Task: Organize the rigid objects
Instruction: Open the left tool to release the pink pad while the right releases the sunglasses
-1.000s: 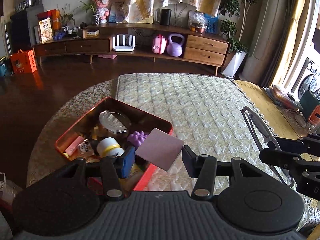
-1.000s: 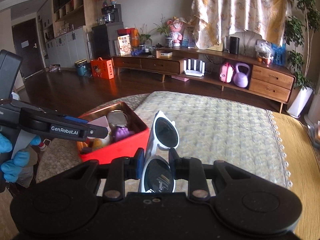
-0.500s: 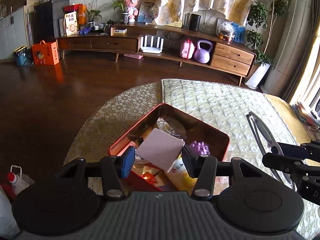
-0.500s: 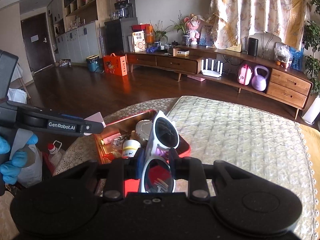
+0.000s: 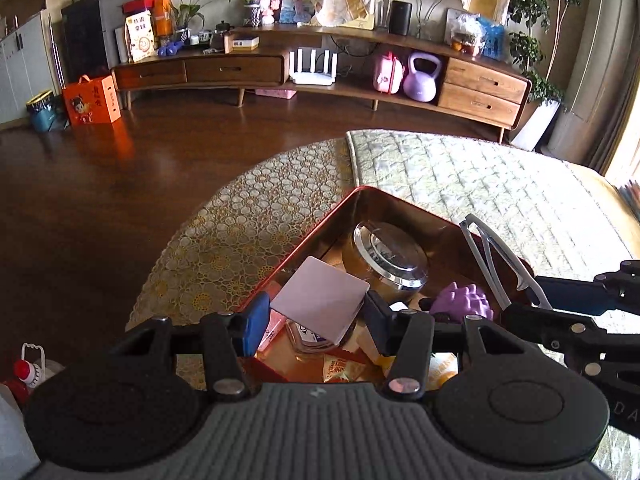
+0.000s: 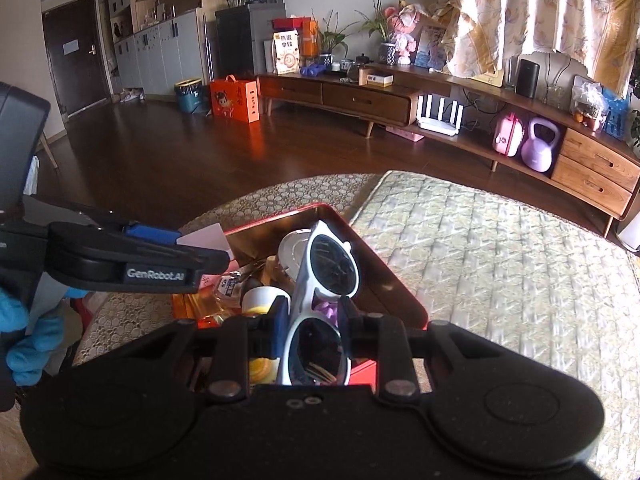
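Note:
My left gripper (image 5: 316, 316) is shut on a flat pale pink square card (image 5: 320, 304) and holds it over the red metal tin (image 5: 320, 232). The card also shows in the right wrist view (image 6: 208, 238). My right gripper (image 6: 314, 326) is shut on white-framed sunglasses (image 6: 328, 264), held upright over the same tin (image 6: 400, 284); they show at the right of the left wrist view (image 5: 496, 264). In the tin lie a round metal-lidded jar (image 5: 388, 252), a purple knobbly toy (image 5: 464, 300), a small white-capped bottle (image 6: 264, 294) and snack packets (image 5: 340, 366).
The tin sits on a round table with a gold lace cloth (image 5: 240, 216) and a quilted mat (image 5: 480, 184). The table's edge drops to a dark wood floor (image 5: 120, 184). A bag and a red-capped bottle (image 5: 22, 372) stand by the table. A long wooden sideboard (image 5: 320, 68) lines the far wall.
Both grippers have moved left over the red tin, carrying the pink card and the sunglasses. The tin now lies directly under both of them.

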`<action>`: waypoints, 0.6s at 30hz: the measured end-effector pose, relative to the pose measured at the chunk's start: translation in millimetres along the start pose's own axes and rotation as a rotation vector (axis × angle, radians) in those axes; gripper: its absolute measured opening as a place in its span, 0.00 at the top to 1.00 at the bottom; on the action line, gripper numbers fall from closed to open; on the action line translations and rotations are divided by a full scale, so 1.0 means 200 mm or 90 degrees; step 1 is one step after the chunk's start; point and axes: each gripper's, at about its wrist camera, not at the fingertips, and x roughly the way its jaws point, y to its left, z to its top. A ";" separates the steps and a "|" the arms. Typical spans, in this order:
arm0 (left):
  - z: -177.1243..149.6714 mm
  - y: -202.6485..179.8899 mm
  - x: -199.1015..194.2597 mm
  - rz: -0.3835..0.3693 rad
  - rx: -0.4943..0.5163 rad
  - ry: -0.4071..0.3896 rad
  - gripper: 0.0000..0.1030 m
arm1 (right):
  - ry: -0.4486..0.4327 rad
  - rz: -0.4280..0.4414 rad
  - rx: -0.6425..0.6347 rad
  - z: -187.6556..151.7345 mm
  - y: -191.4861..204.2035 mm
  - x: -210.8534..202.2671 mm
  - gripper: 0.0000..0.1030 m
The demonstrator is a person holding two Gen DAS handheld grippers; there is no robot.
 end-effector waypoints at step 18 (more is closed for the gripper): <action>-0.02 -0.04 0.23 0.020 0.015 0.038 0.52 | 0.020 0.000 -0.019 -0.06 0.05 0.13 0.79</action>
